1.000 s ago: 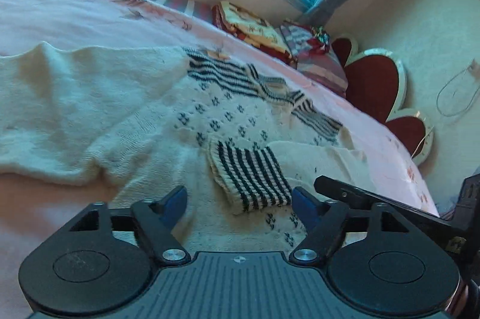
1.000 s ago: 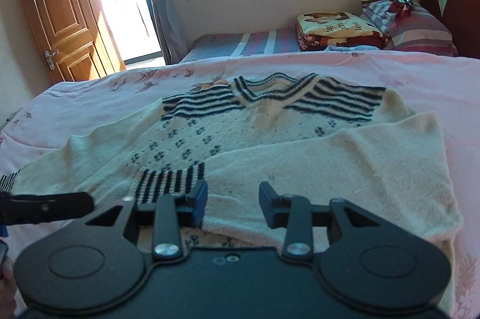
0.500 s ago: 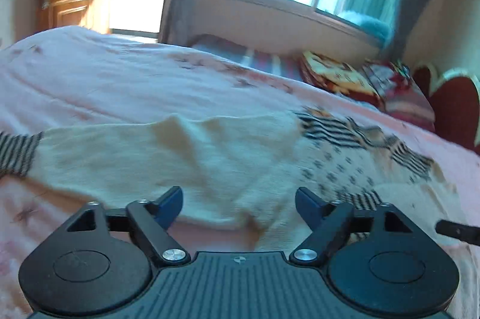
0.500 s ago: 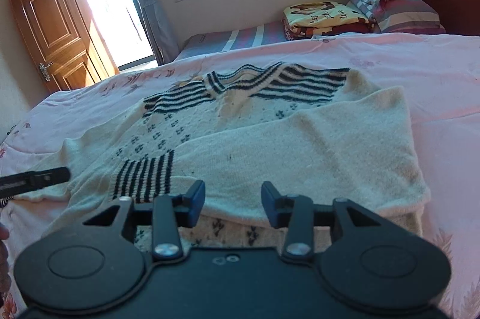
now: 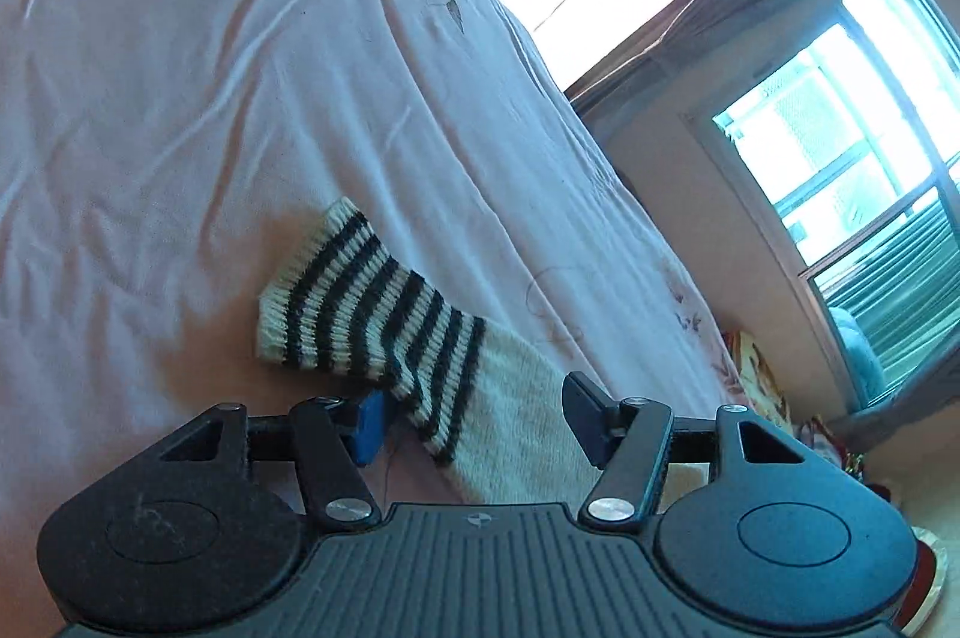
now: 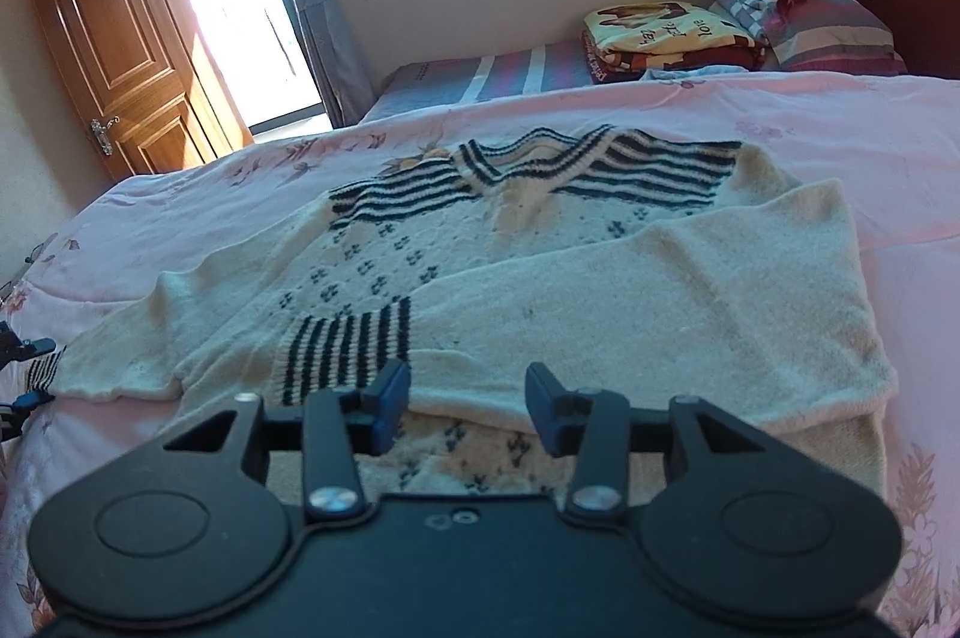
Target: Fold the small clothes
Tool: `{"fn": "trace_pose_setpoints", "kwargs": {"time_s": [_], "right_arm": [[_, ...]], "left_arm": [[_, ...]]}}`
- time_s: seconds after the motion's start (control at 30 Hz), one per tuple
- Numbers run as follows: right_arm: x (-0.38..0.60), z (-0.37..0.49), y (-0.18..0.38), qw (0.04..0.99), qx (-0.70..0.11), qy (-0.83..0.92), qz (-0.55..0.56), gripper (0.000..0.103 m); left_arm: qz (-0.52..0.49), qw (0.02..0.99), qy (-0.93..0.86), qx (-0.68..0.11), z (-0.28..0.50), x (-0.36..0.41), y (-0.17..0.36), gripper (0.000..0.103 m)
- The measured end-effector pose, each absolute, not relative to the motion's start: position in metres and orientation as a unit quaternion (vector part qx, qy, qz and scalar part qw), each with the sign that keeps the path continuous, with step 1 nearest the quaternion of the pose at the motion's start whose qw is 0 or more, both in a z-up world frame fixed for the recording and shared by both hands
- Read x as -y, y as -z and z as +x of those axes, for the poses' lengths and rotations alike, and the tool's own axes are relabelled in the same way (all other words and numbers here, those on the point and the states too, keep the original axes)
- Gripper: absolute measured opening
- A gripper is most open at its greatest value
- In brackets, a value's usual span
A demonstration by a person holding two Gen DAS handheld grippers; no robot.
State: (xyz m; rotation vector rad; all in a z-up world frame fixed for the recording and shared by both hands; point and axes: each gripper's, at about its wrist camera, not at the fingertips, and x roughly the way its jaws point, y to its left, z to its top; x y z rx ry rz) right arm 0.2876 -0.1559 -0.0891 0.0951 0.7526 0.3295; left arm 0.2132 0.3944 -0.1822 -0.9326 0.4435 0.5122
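Covering most of both views, the bed point(image 6: 870, 128) under its pink floral sheet carries everything; no baskets or boxes show, so nothing is contained in anything.

Sweater point(image 6: 540, 278): cream knit with dark stripes at the shoulders, lying flat in the middle of the bed, neck toward the window. One sleeve already folded across the chest, its striped cuff point(image 6: 348, 344) resting on the body. The other sleeve point(image 6: 150, 338) stretched out flat to the side.

Folded blankets point(image 6: 666, 32) and a pillow point(image 6: 834, 20) near the headboard, well apart from the work.

Change: a second ago the left claw point(image 5: 474, 416) looked across the sweater's chest beside the folded cuff; now it sits at the far end of the outstretched sleeve, its view rolled over. Striped sleeve end point(image 5: 360, 314) lies between the fingers. Jaws have just been closing, yet they stand apart; fabric close by the blue pad, whether it touches I cannot tell, and the other finger stands clear, so nothing clamped.

Right claw point(image 6: 468, 398): hovering over the sweater's lower edge, released, jaws just eased a little wider, cloth beneath but not pinched.

Judgement: first sleeve done; second sleeve fold about to begin. Pinch needs to catch both knit layers of the cuff, or the sleeve will likely drag and bunch.
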Motion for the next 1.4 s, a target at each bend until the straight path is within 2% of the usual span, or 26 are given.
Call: {"fn": "trace_pose_setpoints", "kwargs": {"time_s": [0.03, 0.07, 0.2, 0.33, 0.53, 0.67, 0.83, 0.87, 0.9, 0.97, 1.2, 1.33, 1.4], "right_arm": [[0.154, 0.287, 0.087, 0.917, -0.363, -0.160, 0.046, 0.044], [0.154, 0.287, 0.084, 0.918, -0.361, -0.158, 0.047, 0.044], [0.162, 0.285, 0.076, 0.923, -0.351, -0.146, 0.062, 0.045], [0.178, 0.281, 0.072, 0.929, -0.339, -0.124, 0.083, 0.045], [0.214, 0.270, 0.065, 0.932, -0.328, -0.098, 0.117, 0.045], [0.250, 0.260, 0.062, 0.928, -0.329, -0.079, 0.154, 0.045], [0.283, 0.254, 0.070, 0.915, -0.338, -0.080, 0.205, 0.051], [0.289, 0.254, 0.073, 0.909, -0.340, -0.084, 0.225, 0.053], [0.293, 0.254, 0.076, 0.904, -0.341, -0.086, 0.241, 0.053], [0.297, 0.256, 0.082, 0.896, -0.343, -0.091, 0.265, 0.054], [0.271, 0.274, 0.102, 0.869, -0.366, -0.141, 0.302, 0.053], [0.246, 0.289, 0.116, 0.849, -0.387, -0.158, 0.324, 0.052], [0.236, 0.296, 0.122, 0.844, -0.392, -0.154, 0.331, 0.047]], "left_arm": [[-0.433, 0.839, -0.249, -0.215, 0.214, -0.395, 0.182, 0.048], [-0.409, 0.841, -0.264, -0.235, 0.218, -0.394, 0.181, 0.002], [-0.281, 0.910, -0.201, -0.231, 0.232, -0.346, 0.143, 0.004], [-0.157, 0.954, -0.045, -0.253, 0.269, -0.228, 0.109, 0.004], [-0.100, 0.938, 0.061, -0.327, 0.331, -0.081, 0.126, 0.004], [-0.027, 0.932, 0.077, -0.354, 0.340, 0.004, 0.127, 0.004], [0.015, 0.923, 0.109, -0.369, 0.330, 0.050, 0.136, 0.004], [0.028, 0.923, 0.114, -0.366, 0.323, 0.055, 0.135, 0.015], [0.030, 0.924, 0.122, -0.360, 0.318, 0.057, 0.132, 0.034], [0.011, 0.929, 0.140, -0.344, 0.305, 0.053, 0.121, 0.049], [0.000, 0.950, 0.032, -0.309, 0.259, -0.039, 0.101, 0.050], [0.017, 0.941, -0.026, -0.338, 0.249, -0.099, 0.118, 0.050], [0.020, 0.937, -0.035, -0.347, 0.249, -0.118, 0.127, 0.050]]}}
